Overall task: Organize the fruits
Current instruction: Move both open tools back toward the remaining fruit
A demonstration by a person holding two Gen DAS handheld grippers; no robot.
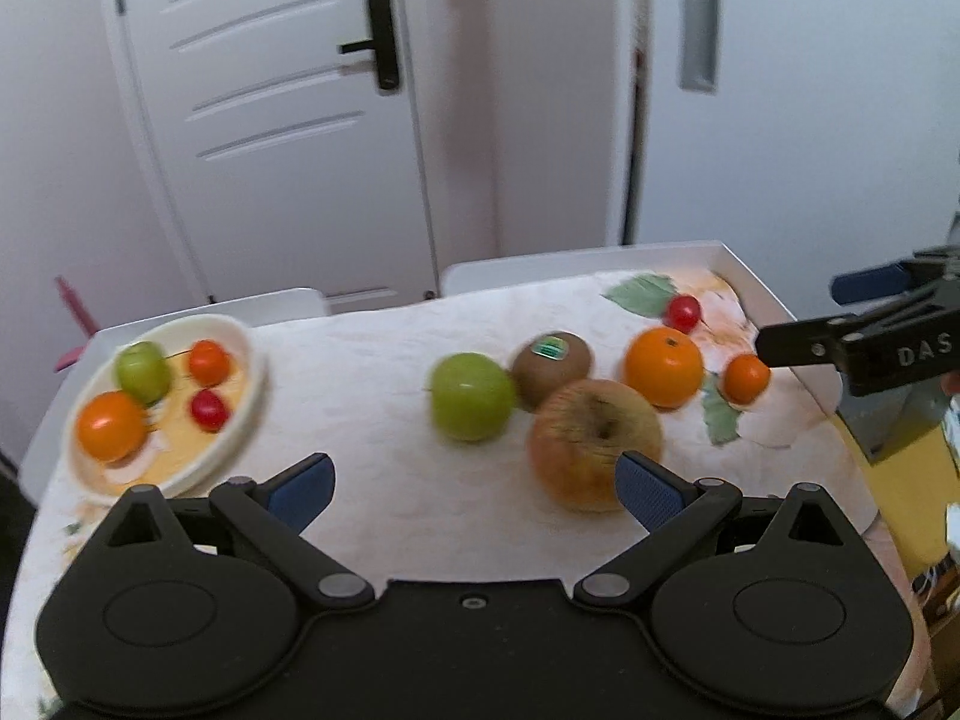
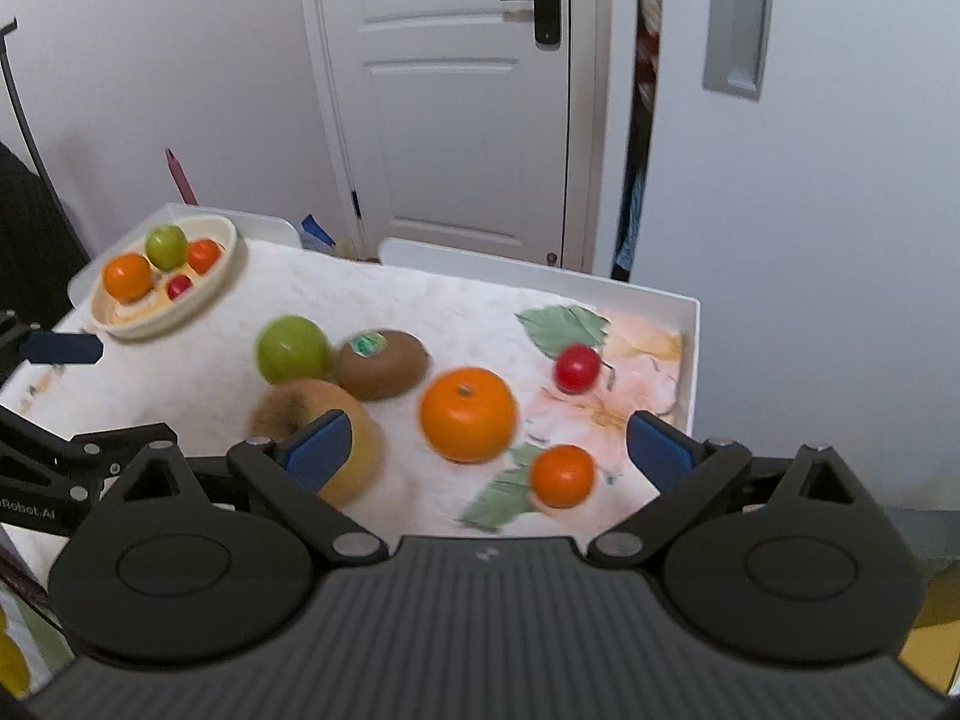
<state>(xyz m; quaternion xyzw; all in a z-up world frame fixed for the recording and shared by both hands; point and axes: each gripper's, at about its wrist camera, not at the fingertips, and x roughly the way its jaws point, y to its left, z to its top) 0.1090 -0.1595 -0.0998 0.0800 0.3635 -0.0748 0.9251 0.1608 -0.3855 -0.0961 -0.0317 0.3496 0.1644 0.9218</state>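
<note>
Left tool, right tool: both spread wide, empty. Plate, tabletop's left: four fruits. Mid-tabletop, loose: green apple, kiwi, large apple, orange, small orange, red fruit.

The right gripper reads "DAS" on its black side. The left gripper body reads "Robot.AI".

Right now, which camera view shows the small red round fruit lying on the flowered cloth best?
The right wrist view: the small red round fruit lies nearer and larger, wholly unhidden beside a printed leaf. The left wrist view shows it smaller, farther away, behind the large orange.
</note>
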